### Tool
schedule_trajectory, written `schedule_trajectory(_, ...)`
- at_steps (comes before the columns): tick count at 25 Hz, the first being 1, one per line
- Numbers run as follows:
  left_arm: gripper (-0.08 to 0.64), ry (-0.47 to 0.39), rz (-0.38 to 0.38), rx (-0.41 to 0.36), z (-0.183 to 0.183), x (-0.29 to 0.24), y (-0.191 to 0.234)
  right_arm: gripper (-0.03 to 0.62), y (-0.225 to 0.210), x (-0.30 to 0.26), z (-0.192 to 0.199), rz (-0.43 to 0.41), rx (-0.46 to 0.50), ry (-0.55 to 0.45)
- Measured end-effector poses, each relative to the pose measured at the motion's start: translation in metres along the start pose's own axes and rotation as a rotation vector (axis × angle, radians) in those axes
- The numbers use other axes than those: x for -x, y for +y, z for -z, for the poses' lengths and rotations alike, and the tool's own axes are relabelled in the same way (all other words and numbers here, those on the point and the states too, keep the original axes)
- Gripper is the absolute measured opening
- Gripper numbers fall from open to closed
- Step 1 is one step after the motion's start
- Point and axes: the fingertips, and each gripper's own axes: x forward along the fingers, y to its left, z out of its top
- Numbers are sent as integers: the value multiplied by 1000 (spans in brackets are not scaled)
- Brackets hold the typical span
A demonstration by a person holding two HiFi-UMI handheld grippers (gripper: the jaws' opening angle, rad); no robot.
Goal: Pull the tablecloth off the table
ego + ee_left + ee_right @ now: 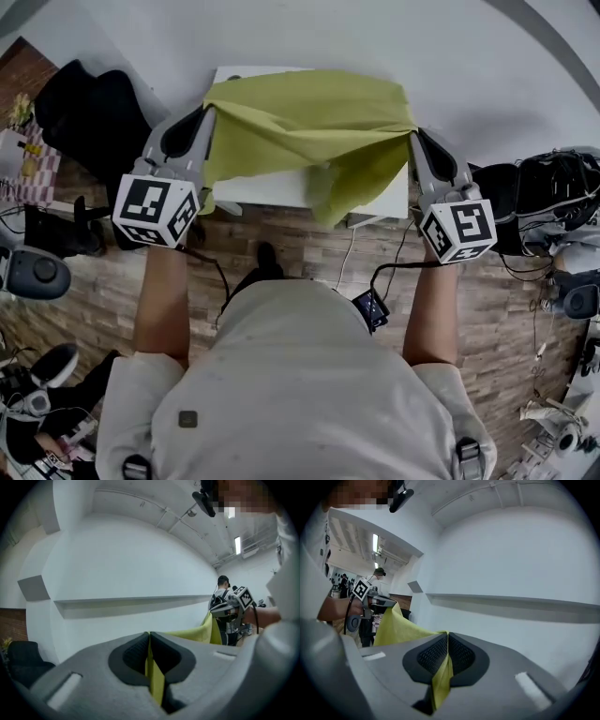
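Status: pull is under way, not done. Left gripper (206, 117) has the left side of the yellow-green tablecloth (305, 112), and right gripper (415, 142) has the right side.

Left gripper view: fingers (132, 656) clenched flat on a thin fold of the cloth, with a strip of it hanging out below them. Right gripper view: same, fingers (430, 657) clamped on a fold, cloth running off left toward the other gripper. Neither is empty.

Where the cloth is: lifted and stretched between the two grippers, sagging in the middle, bunched over the white bench (267, 187). The near strip of the bench top is bare, and so is the far-left corner. One flap hangs down over the near edge, right of centre. The far part of the cloth looks to be lying on the bench top; can't tell how much of it actually touches.

Done, as I read it: both grasps made, cloth raised off the near part.

Left: drag the rest toward the near side until nothing lies on or hangs over the bench. The flap at the near edge is the bit most likely to trail.
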Motion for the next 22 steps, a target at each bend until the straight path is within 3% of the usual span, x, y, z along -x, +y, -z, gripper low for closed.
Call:
schedule_trajectory(9,5,20,-88,15,4,64,-115,14,8,107,14,-110,18,-33)
schedule_trajectory(17,5,30,-118,-1,-11,113,-151,15,35,162,-5,-164,6,-79)
schedule_trajectory(22,6,12,-69,-18,-20,135,-160,15,59,186,-18,-146,25,-88)
